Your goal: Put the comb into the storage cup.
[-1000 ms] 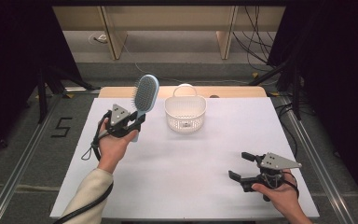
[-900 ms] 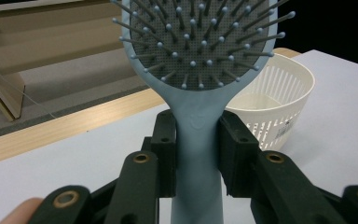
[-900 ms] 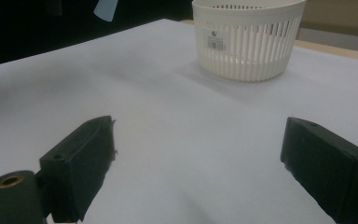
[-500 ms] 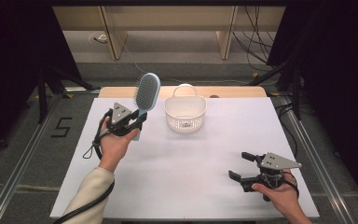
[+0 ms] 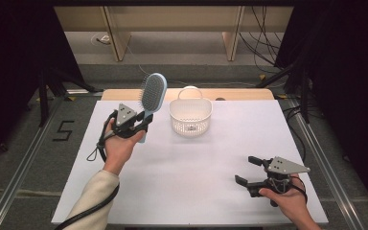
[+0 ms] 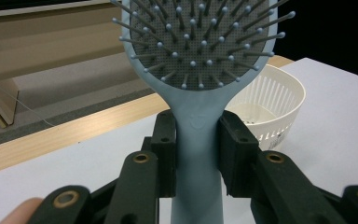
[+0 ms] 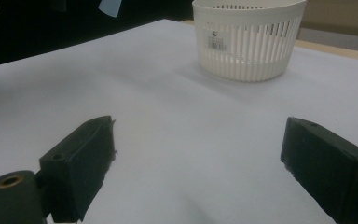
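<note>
I have the hairbrush (image 5: pixel 152 94) clamped by its handle in the left gripper (image 5: pixel 141 125), head up and bristles toward the gripper's own camera, raised off the table (image 5: pixel 182 191) just left of the white basket (image 5: pixel 190 116). In the left gripper view both pads press on the pale blue neck below the bristle pad (image 6: pixel 198 42), so the pickup looks done to me. The basket holds nothing I can make out (a label sits on its wall). What I judge is left: carry the brush over the basket's rim and let it go inside. My right gripper (image 5: pixel 252 173) rests well to the near right of the basket, jaws spread wide, holding nothing.
</note>
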A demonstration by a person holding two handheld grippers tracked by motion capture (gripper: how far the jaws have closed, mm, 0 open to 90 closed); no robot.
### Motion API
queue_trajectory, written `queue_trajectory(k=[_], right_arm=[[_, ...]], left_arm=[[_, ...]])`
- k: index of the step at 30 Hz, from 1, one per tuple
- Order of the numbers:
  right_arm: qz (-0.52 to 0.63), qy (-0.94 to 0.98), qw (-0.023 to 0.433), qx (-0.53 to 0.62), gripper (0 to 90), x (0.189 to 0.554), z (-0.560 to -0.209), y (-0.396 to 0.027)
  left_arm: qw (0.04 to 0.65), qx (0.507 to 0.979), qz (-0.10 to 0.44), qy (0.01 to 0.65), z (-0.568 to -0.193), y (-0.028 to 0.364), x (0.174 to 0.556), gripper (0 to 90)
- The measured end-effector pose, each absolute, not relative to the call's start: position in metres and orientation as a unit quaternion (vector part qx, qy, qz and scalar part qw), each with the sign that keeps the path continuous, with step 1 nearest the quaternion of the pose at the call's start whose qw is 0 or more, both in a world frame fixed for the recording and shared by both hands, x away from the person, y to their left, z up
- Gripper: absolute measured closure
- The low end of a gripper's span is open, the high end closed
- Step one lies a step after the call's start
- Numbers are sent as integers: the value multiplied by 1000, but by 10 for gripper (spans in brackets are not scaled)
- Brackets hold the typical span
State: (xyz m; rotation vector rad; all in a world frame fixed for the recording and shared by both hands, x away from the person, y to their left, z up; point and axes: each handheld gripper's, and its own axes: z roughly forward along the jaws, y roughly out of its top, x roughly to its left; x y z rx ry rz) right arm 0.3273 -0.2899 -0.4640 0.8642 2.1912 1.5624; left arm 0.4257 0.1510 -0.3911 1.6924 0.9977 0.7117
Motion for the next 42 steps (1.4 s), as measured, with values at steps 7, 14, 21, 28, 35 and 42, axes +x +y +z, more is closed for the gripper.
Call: queue_trajectory(k=[7,14,21,28,35,42], right_arm=[[547,765,156,302,108,327,-464,-290],[546,766,156,301,108,327,-464,-290],[546,766,156,301,108,327,-464,-290],[547,765,155,302,108,327,-464,-290],[547,765,155,303,108,328,-464,-291],[547,764,155,304,108,327,-464,-291]], left_arm=[[503,702,292,411,-391,148,427,697],[507,700,292,409,-388,147,428,697],[510,699,290,408,-387,144,429,697],[511,699,290,408,-386,141,431,697],[514,699,288,406,-386,137,434,697],[514,700,288,403,-385,133,435,697]])
